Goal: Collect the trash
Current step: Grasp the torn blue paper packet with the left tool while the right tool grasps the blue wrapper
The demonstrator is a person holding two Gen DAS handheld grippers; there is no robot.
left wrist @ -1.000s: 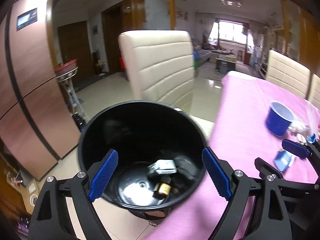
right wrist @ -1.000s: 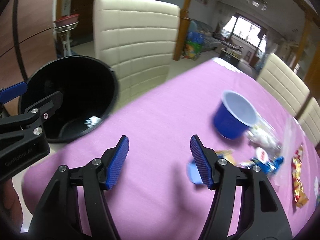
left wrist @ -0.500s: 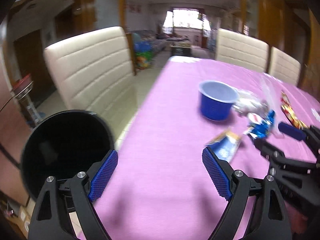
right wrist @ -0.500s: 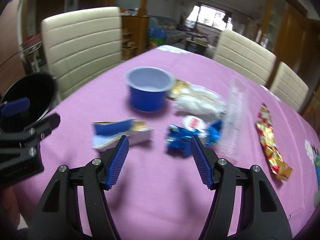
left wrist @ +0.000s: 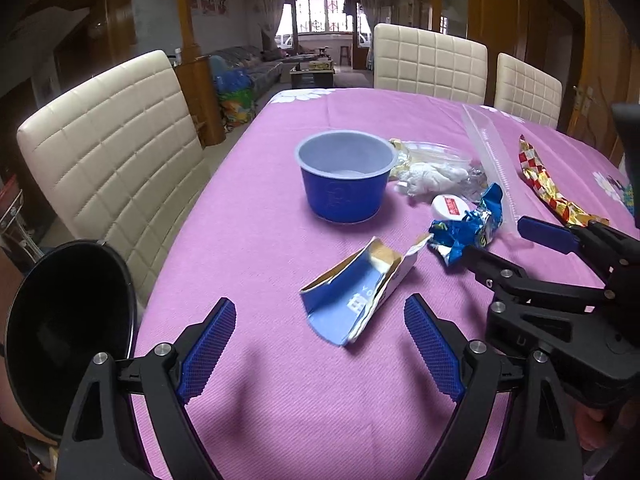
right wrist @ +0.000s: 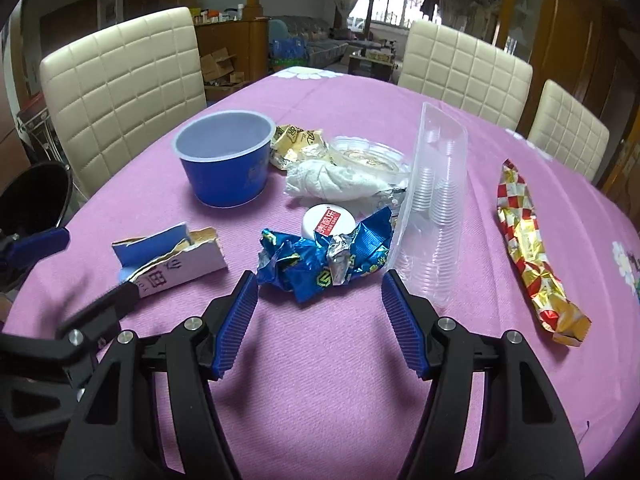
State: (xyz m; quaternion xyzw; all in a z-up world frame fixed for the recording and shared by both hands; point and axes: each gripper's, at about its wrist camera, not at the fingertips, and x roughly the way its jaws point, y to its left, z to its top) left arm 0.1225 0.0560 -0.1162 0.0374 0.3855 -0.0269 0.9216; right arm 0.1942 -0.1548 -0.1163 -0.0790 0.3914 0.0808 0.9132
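Note:
Trash lies on the purple table [left wrist: 280, 380]. A torn blue-and-white carton [left wrist: 356, 292] [right wrist: 168, 258] lies just ahead of my left gripper [left wrist: 320, 344], which is open and empty. A crumpled blue foil wrapper [right wrist: 324, 260] [left wrist: 468, 232] lies just ahead of my right gripper [right wrist: 320, 320], also open and empty. Behind them are a blue cup [right wrist: 224, 156] [left wrist: 344, 176], a white round lid [right wrist: 328, 222], a white crumpled tissue [right wrist: 332, 180], a clear plastic tray [right wrist: 432, 204] and a red-gold wrapper [right wrist: 532, 248]. The black trash bin [left wrist: 60, 328] [right wrist: 32, 192] is off the table's left edge.
Cream padded chairs stand at the left side [left wrist: 112, 160] and at the far side [right wrist: 464, 68] of the table. A gold wrapper [right wrist: 296, 140] and a clear dish [right wrist: 368, 156] lie behind the tissue. The right gripper's arm [left wrist: 560, 292] shows at right in the left wrist view.
Both grippers have swung right, from over the bin to over the table. The carton and blue wrapper now lie close in front of the open fingers. Both stay open.

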